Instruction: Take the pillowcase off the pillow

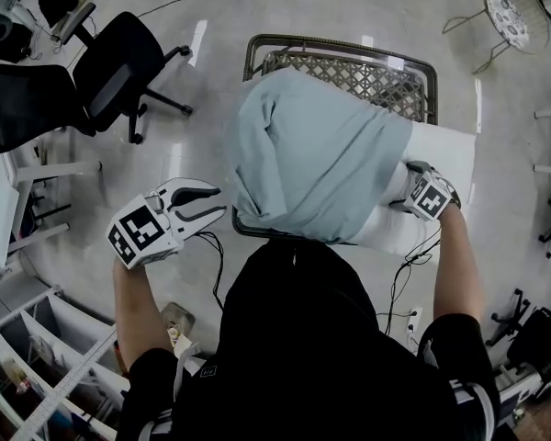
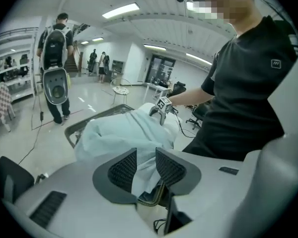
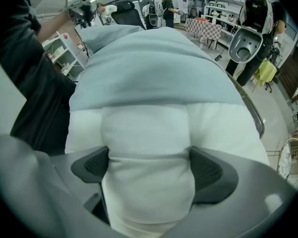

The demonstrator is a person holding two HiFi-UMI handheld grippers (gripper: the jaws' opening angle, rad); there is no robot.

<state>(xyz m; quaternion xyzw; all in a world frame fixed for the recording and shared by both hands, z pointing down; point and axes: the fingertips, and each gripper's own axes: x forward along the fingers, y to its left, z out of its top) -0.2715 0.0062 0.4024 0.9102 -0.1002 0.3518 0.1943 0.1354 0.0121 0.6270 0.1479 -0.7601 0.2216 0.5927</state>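
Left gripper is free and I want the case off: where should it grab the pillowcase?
Pinch the pillowcase at its slack near-left corner, coming from the left. The right gripper clamps the bare pillow end at right, so a leftward pull should probably slide it off.

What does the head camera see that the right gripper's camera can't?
Only the head view shows the black-and-white marker cube on the right gripper and the brown woven lattice panel behind the pillow. Only the right gripper view shows that gripper's dark fingers squeezing the white pillow, plus people standing far behind. Both show the light blue fabric pillowcase covering most of the pillow, and the left gripper, open and off to one side.
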